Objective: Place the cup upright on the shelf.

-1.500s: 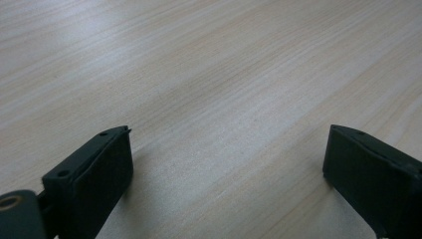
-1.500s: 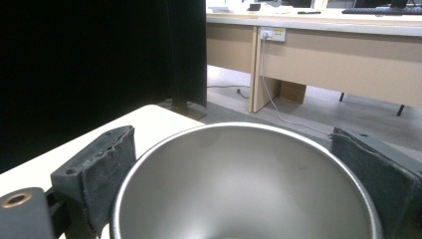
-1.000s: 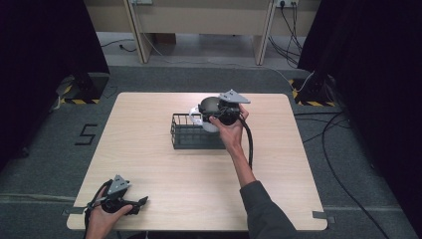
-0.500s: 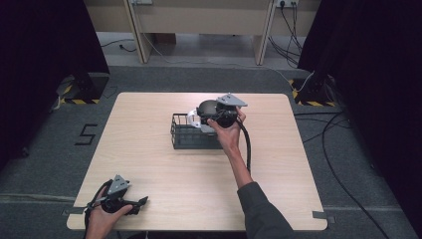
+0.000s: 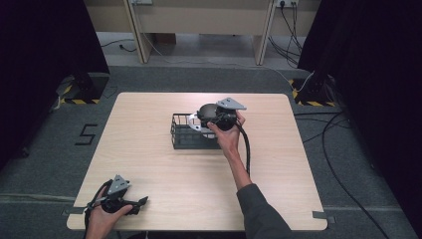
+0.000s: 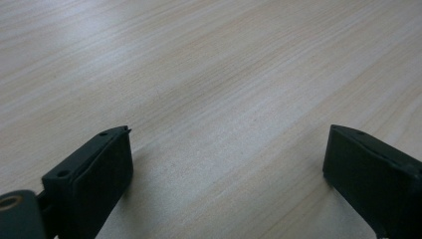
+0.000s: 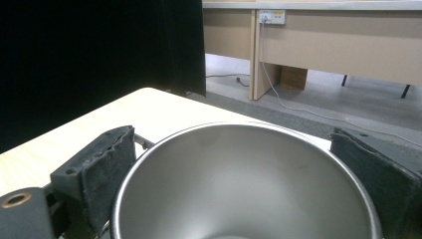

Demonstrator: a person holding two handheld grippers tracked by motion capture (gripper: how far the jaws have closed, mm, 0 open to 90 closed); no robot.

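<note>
A polished steel bowl [image 7: 239, 189] sits between the jaws of my right gripper [image 7: 233, 149], its mouth toward the camera, and both pads touch its rim. From above, the bowl [image 5: 192, 122] shows as a silver arc tilted over the right end of a black wire basket [image 5: 180, 141], with the right gripper [image 5: 203, 117] shut on it. My left gripper [image 5: 141, 203] rests on the table's near left corner. Its jaws stand wide apart over bare wood, and the left gripper [image 6: 226, 164] has nothing in it.
The light wooden table [image 5: 149, 164] stands on grey carpet, with black curtains at both sides. Desks and trailing cables [image 5: 293, 30] lie beyond the far edge. A cable [image 5: 246, 149] runs along the right forearm.
The right gripper and bowl have drifted slightly left and lower over the basket. The left gripper has stayed put.
</note>
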